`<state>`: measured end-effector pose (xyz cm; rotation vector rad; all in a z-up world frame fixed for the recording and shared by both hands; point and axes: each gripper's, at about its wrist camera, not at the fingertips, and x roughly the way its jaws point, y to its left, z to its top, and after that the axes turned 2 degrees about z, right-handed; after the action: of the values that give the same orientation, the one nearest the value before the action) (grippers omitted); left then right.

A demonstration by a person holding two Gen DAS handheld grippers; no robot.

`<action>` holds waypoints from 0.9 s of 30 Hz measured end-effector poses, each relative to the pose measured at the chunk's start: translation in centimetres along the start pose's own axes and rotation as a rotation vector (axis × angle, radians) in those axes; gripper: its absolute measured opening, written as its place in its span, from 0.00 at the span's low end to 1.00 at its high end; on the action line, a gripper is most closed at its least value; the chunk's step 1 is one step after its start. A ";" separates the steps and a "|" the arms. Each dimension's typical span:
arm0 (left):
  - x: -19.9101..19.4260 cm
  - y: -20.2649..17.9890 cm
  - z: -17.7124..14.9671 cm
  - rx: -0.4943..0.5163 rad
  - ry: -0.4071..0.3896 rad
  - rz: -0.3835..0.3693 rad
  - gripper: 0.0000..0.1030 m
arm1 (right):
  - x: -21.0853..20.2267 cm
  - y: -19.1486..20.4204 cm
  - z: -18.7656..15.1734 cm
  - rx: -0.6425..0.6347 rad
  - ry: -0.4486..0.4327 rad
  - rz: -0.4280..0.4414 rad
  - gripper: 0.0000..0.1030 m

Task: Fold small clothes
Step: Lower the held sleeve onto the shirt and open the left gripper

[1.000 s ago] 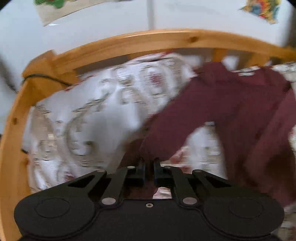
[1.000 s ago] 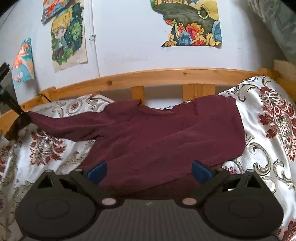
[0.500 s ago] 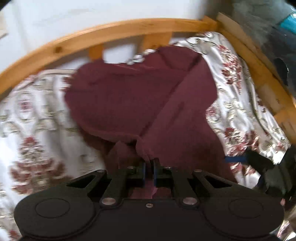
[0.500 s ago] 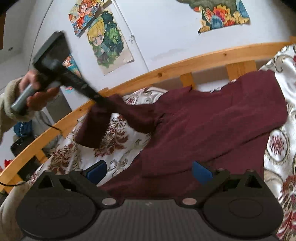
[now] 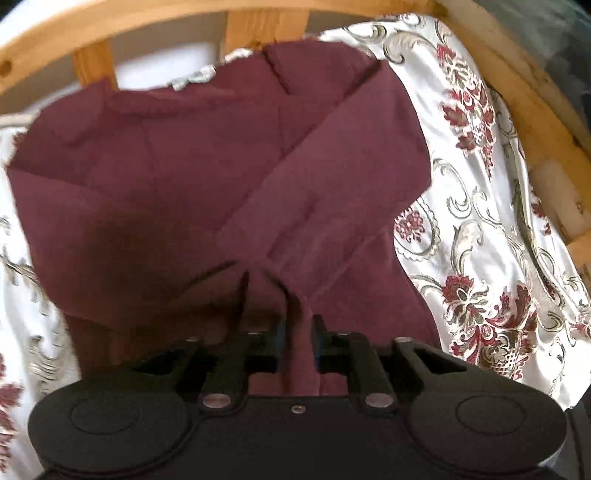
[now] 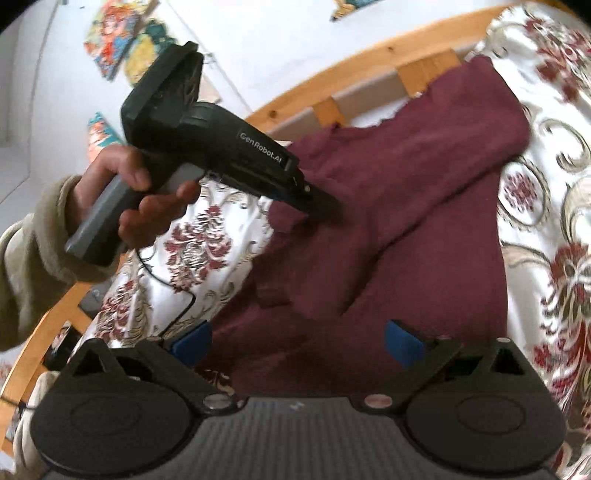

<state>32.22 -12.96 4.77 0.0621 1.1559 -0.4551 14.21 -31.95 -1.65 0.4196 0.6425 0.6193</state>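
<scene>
The maroon shirt (image 5: 177,177) lies on the flowered bedspread (image 5: 480,221), its top edge near the wooden bed rail (image 5: 266,26). My left gripper (image 5: 298,332) has its jaws opening, with 1 sleeve (image 5: 303,354) between them, folded across the shirt. My right gripper (image 6: 297,341) hangs wide open, empty, above the shirt's lower edge
</scene>
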 end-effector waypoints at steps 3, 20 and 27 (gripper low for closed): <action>0.0 0.1 -0.6 0.008 -0.014 -0.020 0.37 | 0.7 -0.6 -0.2 0.046 -0.002 -0.027 0.98; -3.1 14.5 -6.1 -0.322 -0.182 0.130 0.48 | 9.5 -1.1 1.5 0.072 0.121 -0.210 0.30; -1.2 18.0 -5.8 -0.552 -0.229 -0.016 0.48 | 6.8 0.3 2.8 -0.042 0.089 -0.164 0.06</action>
<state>33.65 5.32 0.14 -0.4678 1.0217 -0.1401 20.22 -27.78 -2.32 0.2978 0.7401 0.4965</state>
